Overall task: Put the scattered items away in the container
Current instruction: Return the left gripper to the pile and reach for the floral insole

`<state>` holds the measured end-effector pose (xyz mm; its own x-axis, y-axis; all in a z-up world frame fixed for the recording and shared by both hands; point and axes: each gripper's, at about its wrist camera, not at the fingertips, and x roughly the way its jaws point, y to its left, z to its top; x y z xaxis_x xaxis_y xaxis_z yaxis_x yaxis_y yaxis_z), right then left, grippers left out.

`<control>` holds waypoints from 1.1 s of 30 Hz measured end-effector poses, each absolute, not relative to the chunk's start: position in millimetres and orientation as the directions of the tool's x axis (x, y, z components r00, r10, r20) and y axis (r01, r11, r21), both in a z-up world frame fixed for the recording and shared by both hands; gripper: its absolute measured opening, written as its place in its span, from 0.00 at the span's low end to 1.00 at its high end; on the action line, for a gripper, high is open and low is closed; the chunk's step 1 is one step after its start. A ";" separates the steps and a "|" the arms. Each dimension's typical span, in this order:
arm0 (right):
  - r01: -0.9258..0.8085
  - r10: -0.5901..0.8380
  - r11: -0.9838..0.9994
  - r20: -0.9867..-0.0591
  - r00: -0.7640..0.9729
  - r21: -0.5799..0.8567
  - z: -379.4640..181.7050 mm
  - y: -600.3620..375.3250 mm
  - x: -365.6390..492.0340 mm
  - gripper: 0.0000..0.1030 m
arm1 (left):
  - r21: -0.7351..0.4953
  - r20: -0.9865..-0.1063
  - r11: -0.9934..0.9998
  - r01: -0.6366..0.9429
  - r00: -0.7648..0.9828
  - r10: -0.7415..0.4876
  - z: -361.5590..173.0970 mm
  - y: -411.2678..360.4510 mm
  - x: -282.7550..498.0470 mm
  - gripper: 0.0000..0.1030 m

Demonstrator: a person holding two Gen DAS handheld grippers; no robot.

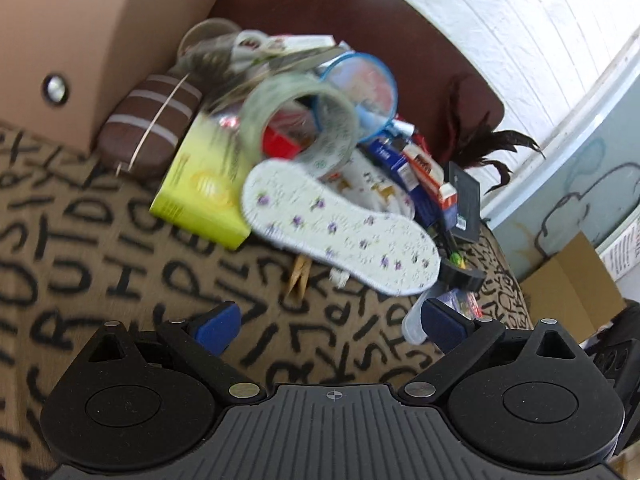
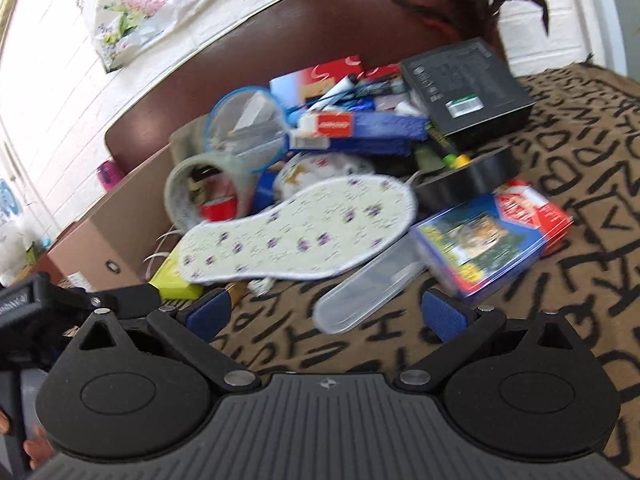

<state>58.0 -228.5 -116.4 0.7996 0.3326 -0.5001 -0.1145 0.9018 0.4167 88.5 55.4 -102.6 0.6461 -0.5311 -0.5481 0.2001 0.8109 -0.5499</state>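
Observation:
A pile of items lies on a letter-print blanket (image 1: 100, 248). On top is a floral shoe insole (image 1: 340, 228), also in the right wrist view (image 2: 296, 236). Around it are a tape roll (image 1: 300, 120), a yellow-green box (image 1: 200, 184), a blue-rimmed lid (image 1: 360, 88), a toothpaste box (image 2: 360, 126), a black box (image 2: 464, 88), a picture box (image 2: 484, 244) and a clear plastic case (image 2: 368, 292). A cardboard box (image 1: 92, 40) stands at the far left. My left gripper (image 1: 332, 324) is open and empty, short of the pile. My right gripper (image 2: 328, 316) is open and empty, near the clear case.
A brown headboard (image 1: 400, 32) stands behind the pile, with a white wall above. A brown striped pouch (image 1: 148, 124) lies by the cardboard box. Dark feathers (image 2: 480, 0) rise at the back. A wooden clothespin (image 1: 298, 276) lies under the insole.

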 end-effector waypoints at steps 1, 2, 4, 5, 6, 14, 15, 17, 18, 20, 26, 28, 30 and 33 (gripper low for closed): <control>-0.104 0.319 0.907 -0.505 0.802 0.408 -116.2 -229.7 58.8 0.96 | -0.543 -0.552 0.815 0.203 0.644 -0.529 -102.1 52.6 91.7 0.99; -0.105 0.317 0.908 -0.500 0.806 0.406 -116.2 -231.3 58.3 0.95 | -0.535 -0.559 0.820 0.204 0.642 -0.524 -102.9 50.1 94.2 0.99; -0.116 0.326 0.904 -0.489 0.809 0.412 -117.2 -234.6 56.2 0.95 | -0.514 -0.568 0.833 0.202 0.648 -0.508 -105.6 46.5 99.1 0.99; -0.120 0.329 0.904 -0.489 0.808 0.410 -117.6 -234.7 56.5 0.95 | -0.502 -0.571 0.842 0.198 0.655 -0.495 -106.6 46.2 102.0 0.99; -0.129 0.335 0.904 -0.489 0.806 0.407 -118.4 -234.9 57.3 0.95 | -0.493 -0.573 0.850 0.188 0.665 -0.480 -107.3 46.8 105.3 0.99; -0.203 0.328 0.932 -0.457 0.827 0.301 -107.3 -217.0 89.8 0.93 | -0.469 -0.551 0.866 0.174 0.709 -0.441 -100.3 53.3 133.5 0.96; -0.199 0.329 0.931 -0.468 0.820 0.307 -107.8 -216.7 95.5 0.93 | -0.476 -0.557 0.864 0.166 0.703 -0.442 -100.3 54.3 137.8 0.96; -0.176 0.322 0.931 -0.495 0.807 0.319 -108.9 -216.2 102.5 0.92 | -0.494 -0.569 0.857 0.147 0.690 -0.447 -100.8 55.7 143.9 0.98; -0.161 0.309 0.935 -0.506 0.805 0.315 -109.2 -216.0 103.1 0.91 | -0.493 -0.577 0.859 0.138 0.686 -0.442 -99.2 55.7 143.8 0.97; -0.141 0.290 0.940 -0.504 0.813 0.312 -108.7 -217.5 98.8 0.91 | -0.489 -0.548 0.856 0.168 0.704 -0.451 -89.7 55.0 135.9 0.97; -0.094 0.246 0.948 -0.511 0.824 0.305 -114.2 -226.1 114.1 0.91 | -0.362 -0.551 0.907 0.215 0.736 -0.394 -87.6 43.4 148.2 0.97; -0.111 0.267 0.941 -0.502 0.822 0.319 -114.9 -227.8 119.4 0.91 | -0.383 -0.571 0.903 0.195 0.718 -0.398 -97.8 46.2 159.7 0.97; -0.127 0.286 0.935 -0.496 0.820 0.330 -116.6 -228.5 124.2 0.91 | -0.374 -0.551 0.904 0.208 0.734 -0.397 -101.5 47.3 164.4 0.97; -0.132 0.313 0.922 -0.501 0.807 0.363 -120.5 -229.9 134.3 0.91 | -0.383 -0.551 0.896 0.224 0.723 -0.416 -100.5 45.7 172.7 0.97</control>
<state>134.3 -229.9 -120.5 0.8068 0.3129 -0.5011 -0.1320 0.9223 0.3632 172.7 45.7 -100.5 0.7231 -0.4162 -0.5512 0.2241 0.8963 -0.3827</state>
